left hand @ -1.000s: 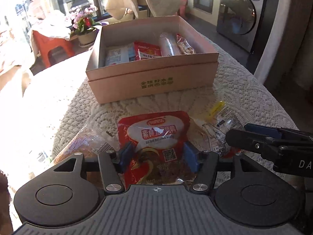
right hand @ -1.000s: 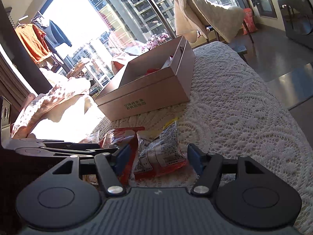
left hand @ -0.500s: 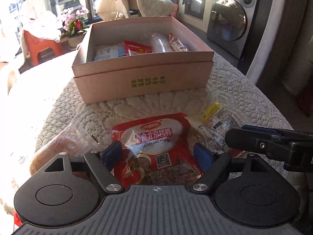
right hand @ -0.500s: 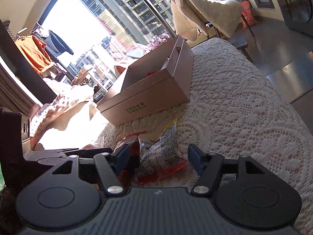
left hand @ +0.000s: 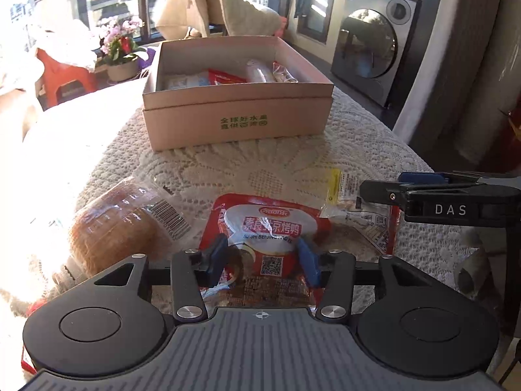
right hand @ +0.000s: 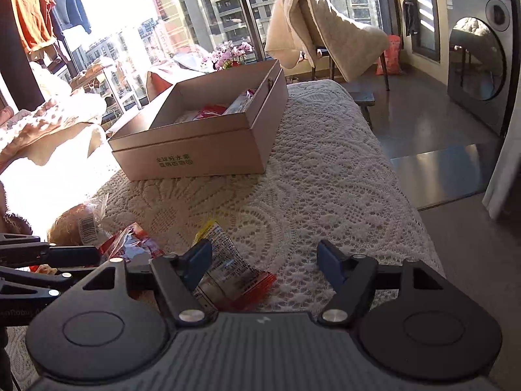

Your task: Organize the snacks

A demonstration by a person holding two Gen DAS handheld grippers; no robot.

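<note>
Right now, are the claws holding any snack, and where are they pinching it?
The left claw pinches the red snack packet at its lower half, one finger on each side. The right claw is open and holds nothing.

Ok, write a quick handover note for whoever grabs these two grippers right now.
Left gripper: closing around the red snack pouch, which lies on the lace tablecloth; grip unconfirmed.
Right gripper: open, empty, above the clear-wrapped snack.
Cardboard box: open at the far side, several snacks already inside.
Left: the pouch, the clear-wrapped snack and the bread loaf must go into the box.
</note>
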